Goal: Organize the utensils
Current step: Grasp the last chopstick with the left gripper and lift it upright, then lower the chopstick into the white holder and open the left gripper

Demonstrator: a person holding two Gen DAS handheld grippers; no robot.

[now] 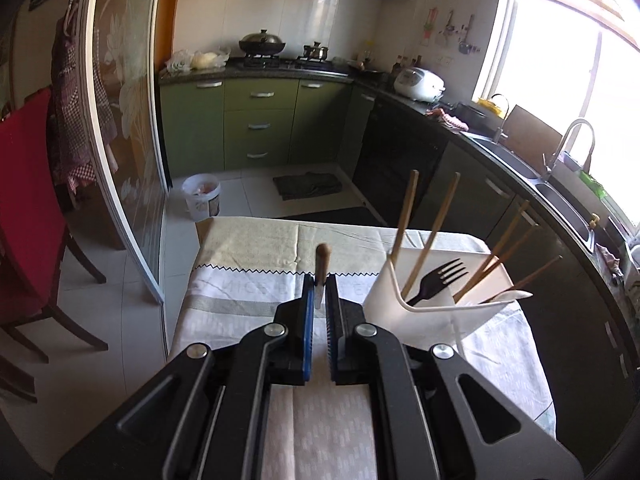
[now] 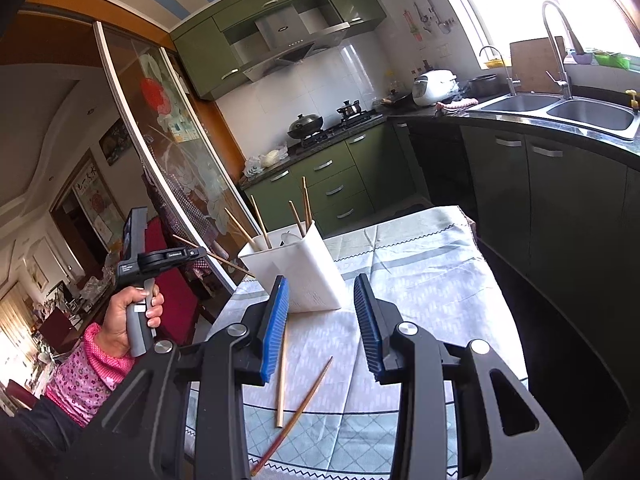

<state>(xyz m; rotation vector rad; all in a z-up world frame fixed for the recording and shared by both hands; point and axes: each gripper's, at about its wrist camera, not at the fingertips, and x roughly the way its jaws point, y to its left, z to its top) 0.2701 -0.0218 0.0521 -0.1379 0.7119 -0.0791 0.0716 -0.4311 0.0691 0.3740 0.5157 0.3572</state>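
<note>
1. The left gripper (image 1: 320, 280) has its jaws drawn almost together, pinching a wooden-handled utensil (image 1: 322, 266). The rounded brown handle stands upright above the jaw tips, and a pale metal part shows in the narrow gap between the blue pads (image 1: 308, 320). What kind of utensil it is cannot be told.
2. Just right of those jaws, and slightly ahead of them, stands the white utensil holder (image 1: 404, 312) on the table (image 1: 240, 304).
3. Inside the holder, a black fork (image 1: 438, 280) leans tines up, with several wooden chopsticks (image 1: 440, 216) sticking out at different angles and a white utensil (image 1: 514, 295) lying toward its far right side.
4. The right gripper (image 2: 322, 304) has its jaws wide apart and grips nothing.
5. Straight ahead of the right jaws, framed between their tips, the same holder (image 2: 308, 268) stands with its chopsticks (image 2: 306, 208) pointing up.
6. Beneath and between the right jaws, a pale chopstick (image 2: 281, 380) and a dark reddish chopstick (image 2: 294, 412) lie loose on the table (image 2: 420, 280), crossing near their nearer ends.
7. Far left of the right jaws, the person's left hand (image 2: 128, 320) grips the handle of the other gripper.
</note>
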